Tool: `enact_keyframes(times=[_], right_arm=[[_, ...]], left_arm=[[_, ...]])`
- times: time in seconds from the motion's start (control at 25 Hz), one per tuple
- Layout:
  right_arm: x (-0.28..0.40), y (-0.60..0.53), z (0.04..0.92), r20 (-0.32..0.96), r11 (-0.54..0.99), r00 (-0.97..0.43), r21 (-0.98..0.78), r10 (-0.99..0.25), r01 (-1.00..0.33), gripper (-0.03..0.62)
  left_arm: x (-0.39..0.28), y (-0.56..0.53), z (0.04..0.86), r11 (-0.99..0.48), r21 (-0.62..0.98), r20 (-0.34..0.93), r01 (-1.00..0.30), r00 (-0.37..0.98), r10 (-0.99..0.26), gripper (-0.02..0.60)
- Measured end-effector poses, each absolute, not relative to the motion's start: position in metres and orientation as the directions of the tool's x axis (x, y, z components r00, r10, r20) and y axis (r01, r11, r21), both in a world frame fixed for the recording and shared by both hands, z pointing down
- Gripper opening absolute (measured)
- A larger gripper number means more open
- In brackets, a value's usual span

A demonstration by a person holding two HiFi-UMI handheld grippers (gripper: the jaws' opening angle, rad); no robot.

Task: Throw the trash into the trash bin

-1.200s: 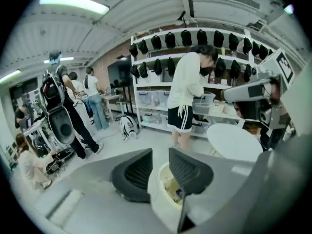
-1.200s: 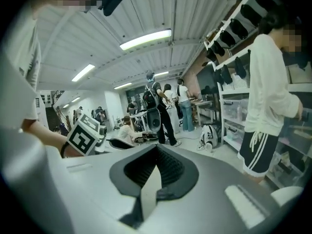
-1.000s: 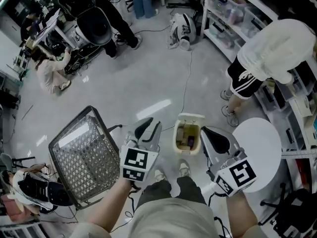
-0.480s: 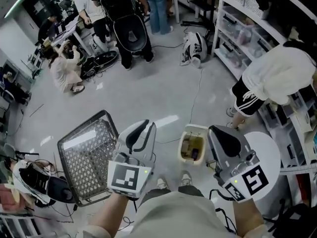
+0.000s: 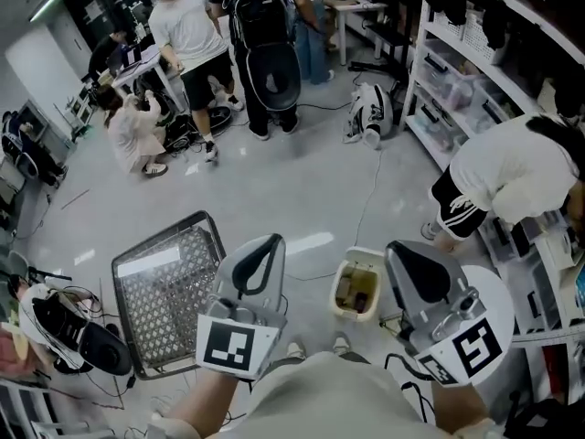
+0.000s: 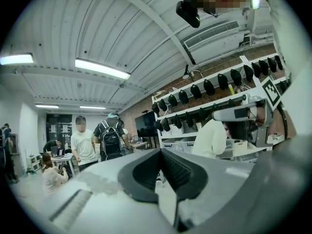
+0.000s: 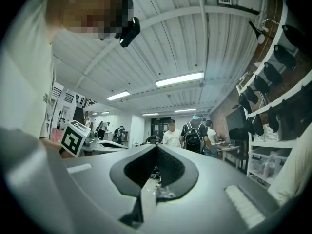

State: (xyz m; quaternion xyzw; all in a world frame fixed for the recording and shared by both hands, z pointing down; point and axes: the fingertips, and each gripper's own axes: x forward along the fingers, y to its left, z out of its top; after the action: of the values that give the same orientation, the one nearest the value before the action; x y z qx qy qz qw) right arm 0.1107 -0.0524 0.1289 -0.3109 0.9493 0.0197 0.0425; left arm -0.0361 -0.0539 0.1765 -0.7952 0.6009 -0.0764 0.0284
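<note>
Workshop floor, seen from above: a person holds two grippers level over a small cream bin, which stands open-lidded at lower centre of the head view, between the pair. Brownish trash lies inside it, too dim to identify.

The left gripper, lower centre-left, has just been closing its jaws; its own view shows them together with nothing between. The right gripper, lower right, also has its jaws together, and no item is clearly clamped.

A tilted wire basket sits on the floor at lower left, beside the left gripper. A round white surface shows at lower right, partly behind the right gripper. Several people stand in the upper left, and shelves line the right edge.
</note>
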Motion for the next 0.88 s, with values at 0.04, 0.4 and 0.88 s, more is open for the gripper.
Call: enact_keyframes(times=[0.04,0.4,0.88], right_arm=[[0.109,-0.053,0.127,-0.097,0.809,-0.806,0.012,-0.584,-0.588,0.002],[0.096,-0.062,0.126,-0.107,0.841,-0.838,0.024,-0.536,-0.541,0.003],[0.084,-0.069,0.124,-0.097,0.834,-0.832,0.026,-0.547,-0.551,0.002]], left_arm=[[-0.038,-0.053,0.175,-0.272,-0.141,0.085,-0.952,0.262,-0.961,0.003],[-0.049,-0.058,0.175,-0.237,-0.142,0.097,-0.961,0.224,-0.970,0.003],[-0.066,-0.060,0.173,-0.237,-0.130,0.101,-0.963,0.225,-0.969,0.003]])
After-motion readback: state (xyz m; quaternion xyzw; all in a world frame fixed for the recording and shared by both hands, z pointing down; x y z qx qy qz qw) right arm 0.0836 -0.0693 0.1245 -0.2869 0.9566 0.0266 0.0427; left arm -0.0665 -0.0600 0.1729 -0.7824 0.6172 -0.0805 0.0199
